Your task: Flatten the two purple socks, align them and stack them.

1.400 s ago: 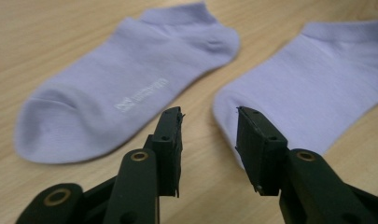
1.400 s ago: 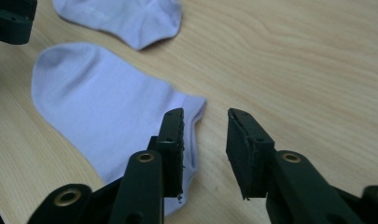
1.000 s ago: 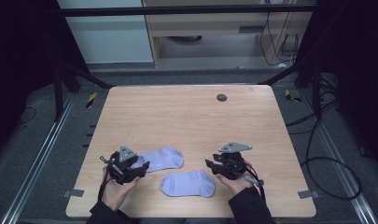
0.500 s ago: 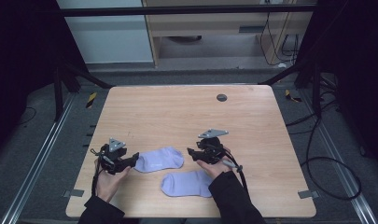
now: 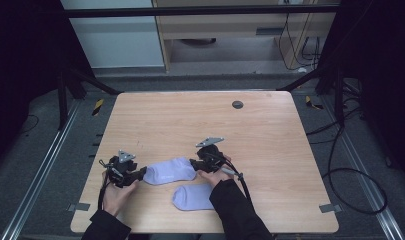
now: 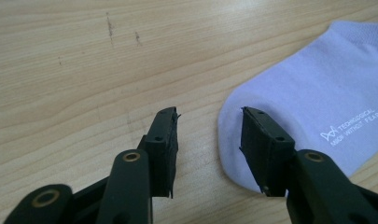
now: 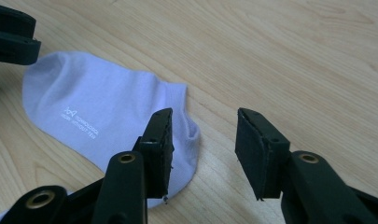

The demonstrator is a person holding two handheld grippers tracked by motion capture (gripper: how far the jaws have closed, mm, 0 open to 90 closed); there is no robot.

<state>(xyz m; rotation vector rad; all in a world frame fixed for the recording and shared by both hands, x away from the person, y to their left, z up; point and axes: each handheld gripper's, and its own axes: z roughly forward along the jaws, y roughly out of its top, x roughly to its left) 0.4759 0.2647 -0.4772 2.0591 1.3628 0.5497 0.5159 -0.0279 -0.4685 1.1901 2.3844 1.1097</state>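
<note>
A soft, knitted lilac sock [image 5: 169, 171] with small white lettering is seen lying flat on the pale wood-grain tabletop [image 5: 190, 120], lower centre of the high view. The left gripper [image 6: 209, 140] is held with fingers spread at the rounded toe, one finger over the fabric. The right gripper [image 7: 203, 149] is likewise spread at the cuff end. A second sock [image 5: 192, 197] lies just below, partly hidden by a sleeve [image 5: 235, 210].

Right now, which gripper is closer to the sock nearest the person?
Right. The right gripper hovers just above the near sock, at the far sock's cuff; the left gripper sits farther left, at that far sock's toe.
</note>
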